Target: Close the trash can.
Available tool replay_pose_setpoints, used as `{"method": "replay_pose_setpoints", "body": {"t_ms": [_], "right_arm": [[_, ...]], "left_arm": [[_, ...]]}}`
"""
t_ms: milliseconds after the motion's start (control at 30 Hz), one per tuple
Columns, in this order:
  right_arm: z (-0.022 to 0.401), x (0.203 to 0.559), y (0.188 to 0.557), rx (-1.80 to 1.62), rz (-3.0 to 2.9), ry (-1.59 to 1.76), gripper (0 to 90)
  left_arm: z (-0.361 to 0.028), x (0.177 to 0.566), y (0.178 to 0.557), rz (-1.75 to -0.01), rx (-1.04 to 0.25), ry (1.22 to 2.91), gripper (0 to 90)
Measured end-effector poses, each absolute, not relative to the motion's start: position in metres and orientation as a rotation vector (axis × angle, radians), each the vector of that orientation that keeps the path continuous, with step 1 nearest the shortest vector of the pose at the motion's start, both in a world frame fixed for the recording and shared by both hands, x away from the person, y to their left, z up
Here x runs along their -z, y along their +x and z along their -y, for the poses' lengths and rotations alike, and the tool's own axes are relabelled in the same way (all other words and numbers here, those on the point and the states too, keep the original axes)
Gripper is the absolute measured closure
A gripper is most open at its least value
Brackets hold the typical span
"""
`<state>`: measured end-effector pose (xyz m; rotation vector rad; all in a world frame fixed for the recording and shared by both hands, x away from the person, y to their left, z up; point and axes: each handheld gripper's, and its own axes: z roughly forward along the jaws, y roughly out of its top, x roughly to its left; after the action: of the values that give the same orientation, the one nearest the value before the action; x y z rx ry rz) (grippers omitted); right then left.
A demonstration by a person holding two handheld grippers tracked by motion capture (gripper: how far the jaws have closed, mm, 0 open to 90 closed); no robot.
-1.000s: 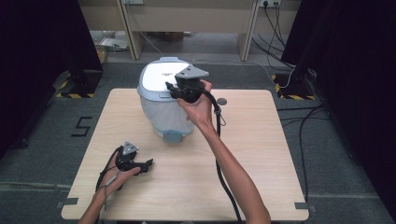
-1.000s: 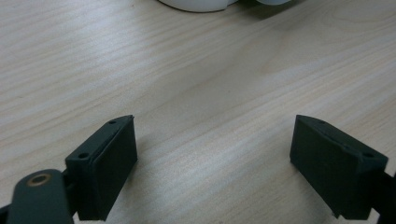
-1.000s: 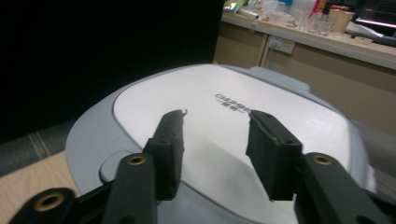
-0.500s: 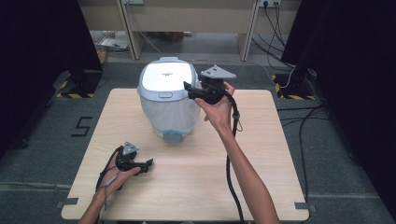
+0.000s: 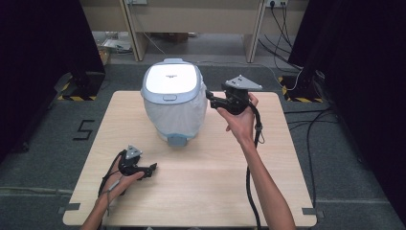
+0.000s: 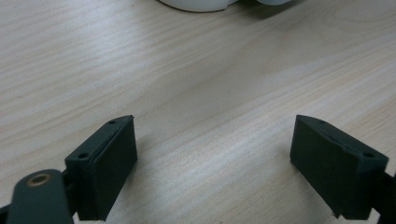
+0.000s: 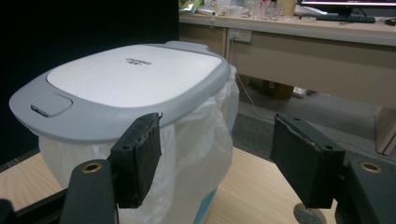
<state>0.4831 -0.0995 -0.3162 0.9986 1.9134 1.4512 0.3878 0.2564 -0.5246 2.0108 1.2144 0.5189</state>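
Lidded bin (image 5: 171, 103) with white liner just left of right gripper (image 5: 210, 98), jaws wide, empty. Lid logo too small to read. Left gripper (image 5: 152, 168) jaws wide, empty, on table (image 5: 215, 182); floor marking "5" (image 5: 84, 130).

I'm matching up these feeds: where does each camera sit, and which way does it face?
High view: above the table's near side, looking forward and down; both forearms, left gripper, right gripper.
Left gripper view: rides that gripper, facing the table; open jaws.
Right gripper view: faces the lidded bin; open jaws.
Shared: bin, table.
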Motion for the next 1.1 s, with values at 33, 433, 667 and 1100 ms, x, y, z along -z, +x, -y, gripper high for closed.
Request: {"method": "replay_pose_setpoints", "body": {"t_ms": [33,433,667,1100], "right_arm": [[0.102,0.317,0.482,-1.448,-1.912,1.002,33.1],[0.132,0.330,0.468,-1.396,-1.899,1.049,31.7],[0.139,0.341,0.458,-1.367,-1.911,1.054,30.4],[0.156,0.362,0.443,-1.370,-1.906,1.101,26.1]], "left_arm": [[-0.256,0.525,0.388,-1.214,-0.521,2.009,13.6],[-0.256,0.525,0.388,-1.214,-0.521,2.009,13.7],[-0.256,0.525,0.388,-1.213,-0.521,2.011,13.7],[-0.256,0.525,0.388,-1.214,-0.521,2.010,13.6]]}}
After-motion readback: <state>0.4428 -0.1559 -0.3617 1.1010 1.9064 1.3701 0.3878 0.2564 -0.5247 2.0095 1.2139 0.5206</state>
